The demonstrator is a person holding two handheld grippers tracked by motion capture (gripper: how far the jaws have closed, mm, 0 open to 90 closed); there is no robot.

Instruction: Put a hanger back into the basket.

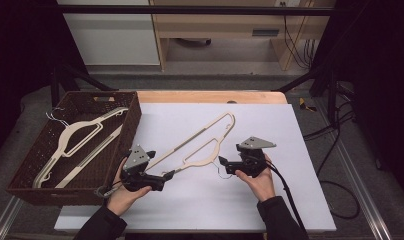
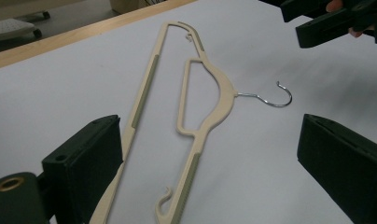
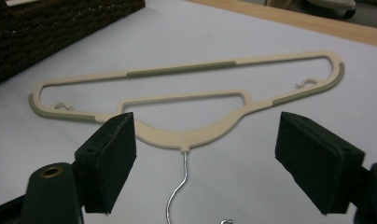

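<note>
A beige plastic hanger [image 1: 208, 152] with a metal hook [image 1: 220, 172] lies flat on the white board, running diagonally. My left gripper [image 1: 159, 165] is at the hanger's near-left end and stands open. In the left gripper view one jaw sits over that end of the hanger [image 2: 221, 86], while my gripper [image 2: 207, 135] holds nothing. My right gripper [image 1: 228, 156] is open beside the hook side. In the right gripper view the hook [image 3: 179, 186] and the neck of the hanger [image 3: 186, 137] lie between the spread jaws of my gripper [image 3: 205, 130], untouched.
A dark wicker basket [image 1: 20, 170] stands at the table's left edge with beige hangers [image 1: 75, 140] inside. The white board [image 1: 270, 200] covers a wooden table. Cables trail on the floor at the right. My right gripper [image 2: 326, 23] shows at the top right of the left gripper view.
</note>
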